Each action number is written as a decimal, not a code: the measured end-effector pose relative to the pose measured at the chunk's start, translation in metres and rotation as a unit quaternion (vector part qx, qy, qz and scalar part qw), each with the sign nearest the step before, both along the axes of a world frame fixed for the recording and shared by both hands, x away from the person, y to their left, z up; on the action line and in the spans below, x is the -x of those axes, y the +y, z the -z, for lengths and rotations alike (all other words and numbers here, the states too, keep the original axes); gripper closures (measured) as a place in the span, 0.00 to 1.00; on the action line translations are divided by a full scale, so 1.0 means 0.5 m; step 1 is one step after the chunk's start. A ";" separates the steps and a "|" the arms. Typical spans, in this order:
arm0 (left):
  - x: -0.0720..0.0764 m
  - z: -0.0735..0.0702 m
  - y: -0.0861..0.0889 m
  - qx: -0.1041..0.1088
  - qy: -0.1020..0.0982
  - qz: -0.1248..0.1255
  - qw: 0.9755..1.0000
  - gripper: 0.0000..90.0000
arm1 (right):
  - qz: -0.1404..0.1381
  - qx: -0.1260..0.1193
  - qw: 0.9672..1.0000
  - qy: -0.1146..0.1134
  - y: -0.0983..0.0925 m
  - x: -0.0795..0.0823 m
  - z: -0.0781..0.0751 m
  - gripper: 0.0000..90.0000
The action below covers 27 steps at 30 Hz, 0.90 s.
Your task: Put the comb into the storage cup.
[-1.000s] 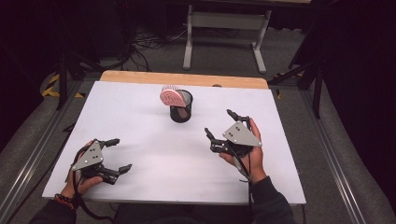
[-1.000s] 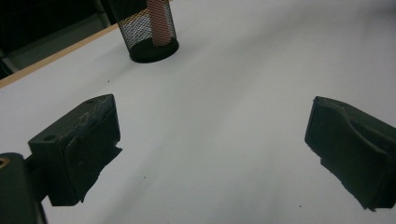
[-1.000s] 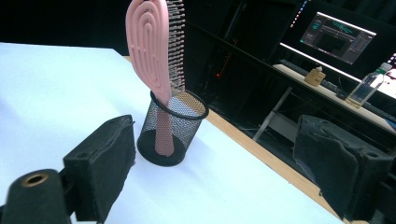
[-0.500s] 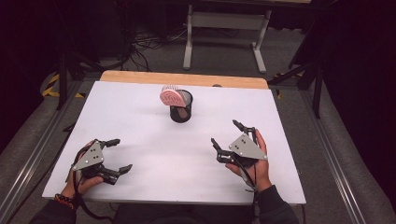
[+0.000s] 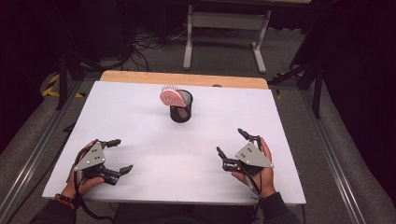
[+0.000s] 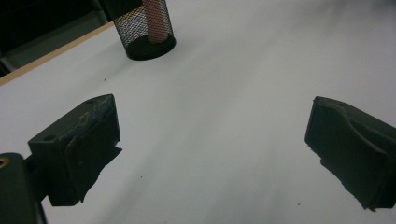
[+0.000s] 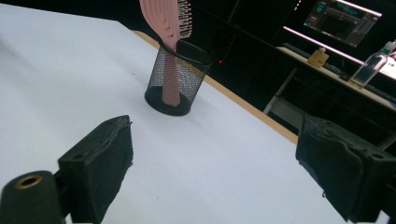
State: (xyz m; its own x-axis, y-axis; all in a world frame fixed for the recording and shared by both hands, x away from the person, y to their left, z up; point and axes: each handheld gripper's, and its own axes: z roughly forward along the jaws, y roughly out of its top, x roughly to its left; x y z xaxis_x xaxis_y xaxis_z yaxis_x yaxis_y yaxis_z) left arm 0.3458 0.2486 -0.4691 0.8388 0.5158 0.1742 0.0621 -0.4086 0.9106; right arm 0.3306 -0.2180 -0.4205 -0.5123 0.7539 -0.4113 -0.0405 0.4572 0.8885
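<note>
From above, we hold the left gripper (image 5: 116,156) and right gripper (image 5: 232,143) spread, empty, near us; the brush (image 5: 172,97) stands upright in the cup (image 5: 181,108) ahead, nearer our right. Along our left jaws, the cup (image 6: 145,28) sits far up-left. Along our right jaws, the brush (image 7: 169,28) rises straight ahead.

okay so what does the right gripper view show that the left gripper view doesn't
Right gripper view alone: the pink hairbrush's bristled head rising above the cup's rim, plus a lit screen and a bottle on a bench behind the table.

Left gripper view alone: a broader stretch of the white table running past the cup.

Both: the black mesh cup with the brush handle standing inside it, the table's wooden edge, and a pair of black jaws standing open with nothing between them.
</note>
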 end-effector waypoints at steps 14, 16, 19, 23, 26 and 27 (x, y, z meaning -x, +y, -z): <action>0.000 0.001 -0.004 -0.006 -0.001 0.002 1.000 0.04 | 0.026 -0.010 0.999 0.017 -0.064 0.020 0.024 0.11; -0.001 0.001 -0.004 -0.007 0.000 0.003 1.000 0.04 | 0.033 -0.015 0.999 0.019 -0.074 0.023 0.027 0.11; -0.001 0.001 -0.006 -0.009 -0.001 0.004 1.000 0.04 | 0.044 -0.018 0.999 0.024 -0.091 0.028 0.034 0.11; 0.001 0.001 -0.008 -0.010 -0.002 0.003 1.000 0.04 | 0.055 -0.023 0.998 0.028 -0.108 0.036 0.038 0.11; 0.001 0.001 -0.009 -0.010 -0.003 0.003 1.000 0.04 | 0.063 -0.028 0.997 0.033 -0.124 0.044 0.043 0.10; 0.001 0.001 -0.009 -0.012 -0.002 0.004 1.000 0.04 | 0.065 -0.028 0.997 0.035 -0.128 0.046 0.045 0.10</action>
State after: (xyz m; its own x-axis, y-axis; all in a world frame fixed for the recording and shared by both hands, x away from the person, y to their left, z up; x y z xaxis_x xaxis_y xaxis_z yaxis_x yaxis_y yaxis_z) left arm 0.3452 0.2439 -0.4695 0.8419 0.5056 0.1886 0.0563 -0.4299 0.9011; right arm 0.3078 -0.2819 -0.4429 -0.4356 0.8365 -0.3324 0.0789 0.4033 0.9116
